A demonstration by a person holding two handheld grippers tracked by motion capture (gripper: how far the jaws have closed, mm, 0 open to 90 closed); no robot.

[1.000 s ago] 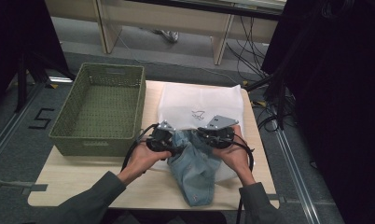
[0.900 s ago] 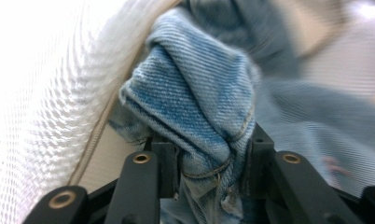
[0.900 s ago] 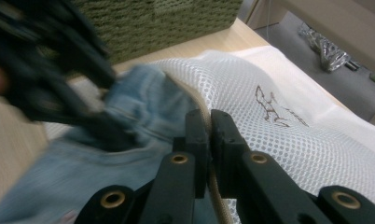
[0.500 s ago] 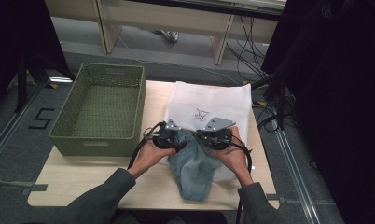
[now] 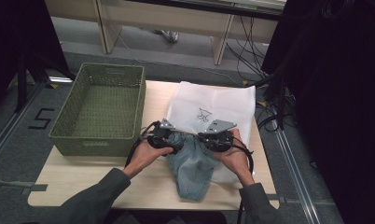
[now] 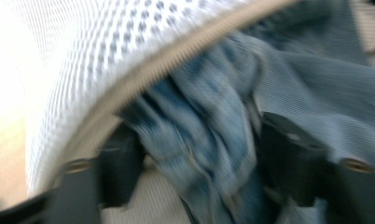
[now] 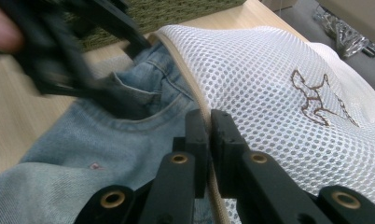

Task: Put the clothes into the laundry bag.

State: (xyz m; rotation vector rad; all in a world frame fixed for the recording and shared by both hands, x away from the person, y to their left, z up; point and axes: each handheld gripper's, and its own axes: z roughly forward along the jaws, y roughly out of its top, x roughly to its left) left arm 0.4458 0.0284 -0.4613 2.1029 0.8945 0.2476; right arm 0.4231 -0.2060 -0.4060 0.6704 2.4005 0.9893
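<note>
Blue denim jeans point(image 5: 191, 164) lie mid-frame, partly inside a white mesh bag point(image 5: 213, 105). Right hand-held gripper point(image 7: 209, 122) pinches the bag's edge; left hand-held gripper point(image 6: 195, 154) stands apart around bunched denim.

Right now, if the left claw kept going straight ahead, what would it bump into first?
Probably the jeans: the blue cloth already sits bunched between the left claw's jaws. Just beyond is the white mesh bag, though blur hides the depth.

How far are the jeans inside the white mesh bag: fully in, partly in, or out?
Partly in. The jeans run under the mesh bag's zipper edge at the top, while most lies outside on the table.
</note>
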